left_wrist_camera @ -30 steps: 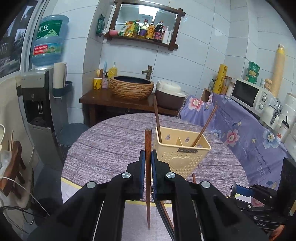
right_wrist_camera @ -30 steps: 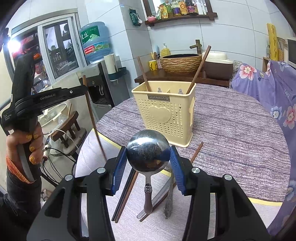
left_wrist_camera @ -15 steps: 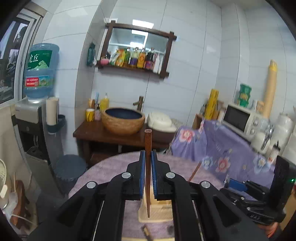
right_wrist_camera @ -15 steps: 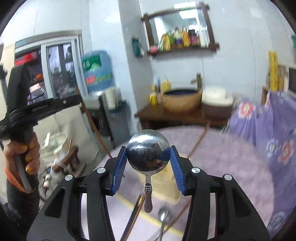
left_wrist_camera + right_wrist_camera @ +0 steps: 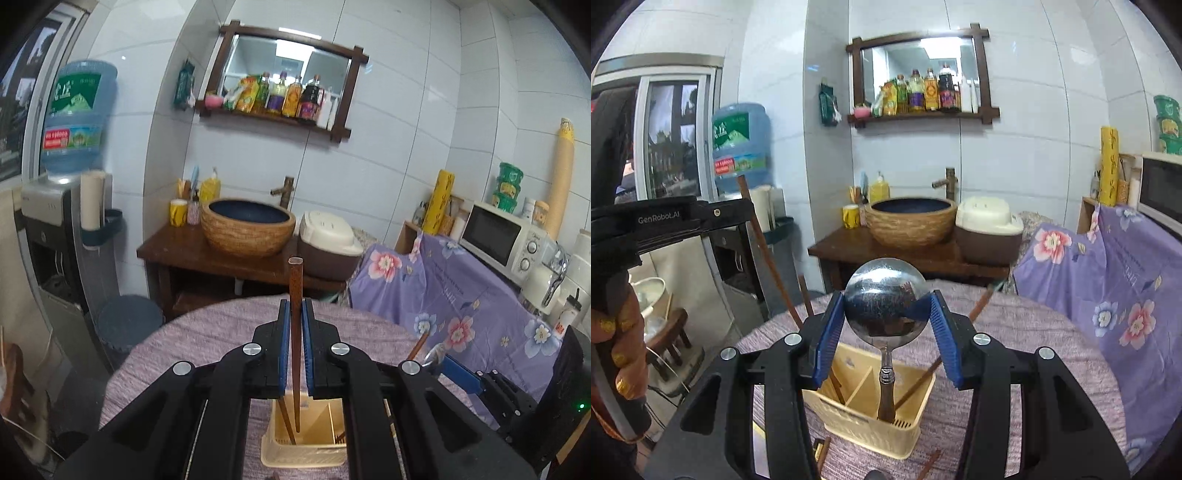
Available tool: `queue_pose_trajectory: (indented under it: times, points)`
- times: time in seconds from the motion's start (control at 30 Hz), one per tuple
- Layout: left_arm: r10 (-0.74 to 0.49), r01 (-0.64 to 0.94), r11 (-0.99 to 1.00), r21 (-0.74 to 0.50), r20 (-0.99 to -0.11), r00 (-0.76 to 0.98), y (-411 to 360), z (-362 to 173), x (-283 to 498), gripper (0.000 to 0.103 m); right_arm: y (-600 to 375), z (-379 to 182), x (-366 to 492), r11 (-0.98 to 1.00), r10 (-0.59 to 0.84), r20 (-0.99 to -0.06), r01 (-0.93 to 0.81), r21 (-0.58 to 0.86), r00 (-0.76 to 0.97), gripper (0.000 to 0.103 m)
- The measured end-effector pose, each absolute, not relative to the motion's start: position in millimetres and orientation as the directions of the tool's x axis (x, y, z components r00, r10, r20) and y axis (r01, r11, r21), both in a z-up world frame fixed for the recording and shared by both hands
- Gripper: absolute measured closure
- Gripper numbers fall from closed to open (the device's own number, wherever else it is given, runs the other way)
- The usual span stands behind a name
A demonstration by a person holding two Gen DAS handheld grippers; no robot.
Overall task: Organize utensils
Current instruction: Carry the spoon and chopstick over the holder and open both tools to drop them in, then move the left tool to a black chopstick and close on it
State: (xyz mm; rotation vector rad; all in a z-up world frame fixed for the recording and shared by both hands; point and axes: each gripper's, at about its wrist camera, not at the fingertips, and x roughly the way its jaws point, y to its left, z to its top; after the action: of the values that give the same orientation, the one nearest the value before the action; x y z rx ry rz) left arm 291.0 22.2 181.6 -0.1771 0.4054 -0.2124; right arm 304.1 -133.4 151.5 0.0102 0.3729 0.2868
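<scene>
Hanging from left gripper (image 5: 295,354), chopstick (image 5: 295,317) above basket (image 5: 303,454)

Caddy (image 5: 871,424) compartments crowded: leaning chopsticks (image 5: 919,380), divider (image 5: 862,380) obstruct entry.

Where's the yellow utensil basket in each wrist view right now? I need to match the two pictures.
Left wrist: the yellow utensil basket sits bottom centre, below the left gripper and its chopstick.
Right wrist: basket at lower centre, under the right gripper holding the spoon.
Shared landmark: woven basin.
</scene>
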Motion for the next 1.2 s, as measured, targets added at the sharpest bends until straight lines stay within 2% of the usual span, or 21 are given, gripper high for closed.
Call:
queue_pose_trajectory:
  times: [0.33, 0.4, 0.57, 0.6, 0.67, 0.73, 0.8, 0.93, 1.03, 1.2]
  points:
    - [-0.245, 0.157, 0.963, -0.218, -0.481, 0.842, 14.2, 121.0, 303.6, 0.095, -128.6, 96.8, 314.3, 0.965, 0.254, -0.437, -0.258, 0.052, 0.863, 0.055]
    - [-0.242, 0.153, 0.965, -0.214, -0.493, 0.836, 14.3, 116.0, 305.6, 0.1, -128.4, 93.1, 312.5, 0.966, 0.249, -0.428, -0.254, 0.048, 0.869, 0.055]
    - [-0.235, 0.147, 0.967, -0.208, -0.504, 0.831, 13.6, 111.9, 305.6, 0.1, -128.1, 92.5, 308.2, 0.965, 0.249, -0.418, -0.261, 0.03, 0.874, 0.055]
    - [-0.238, 0.15, 0.966, -0.21, -0.501, 0.832, 14.2, 112.5, 304.6, 0.1, -128.8, 93.4, 306.6, 0.965, 0.249, -0.407, -0.262, 0.025, 0.879, 0.053]
    - [-0.243, 0.156, 0.965, -0.212, -0.491, 0.836, 15.6, 114.6, 298.1, 0.1, -129.1, 95.3, 301.7, 0.965, 0.244, -0.39, -0.263, 0.005, 0.888, 0.041]
    - [-0.235, 0.151, 0.967, -0.206, -0.487, 0.841, 16.8, 115.4, 289.6, 0.091, -130.5, 97.9, 293.2, 0.965, 0.241, -0.374, -0.263, -0.008, 0.896, 0.037]
    - [-0.218, 0.132, 0.97, -0.206, -0.486, 0.846, 19.9, 112.9, 281.0, 0.056, -132.9, 98.5, 285.3, 0.969, 0.223, -0.374, -0.248, -0.018, 0.9, 0.037]
    - [-0.174, 0.09, 0.979, -0.182, -0.517, 0.838, 28.4, 93.2, 258.0, 0.053, -141.3, 91.8, 268.0, 0.977, 0.183, -0.399, -0.212, -0.03, 0.899, 0.036]
    - [-0.127, 0.064, 0.989, -0.13, -0.572, 0.811, 28.8, 64.1, 241.2, 0.054, -148.9, 77.1, 250.7, 0.981, 0.166, -0.44, -0.194, -0.019, 0.882, 0.031]
    - [-0.159, 0.075, 0.986, -0.151, -0.685, 0.711, 24.1, 3.1, 215.3, 0.055, -154.2, 35.0, 221.1, 0.985, 0.138, -0.527, -0.171, -0.013, 0.838, 0.029]
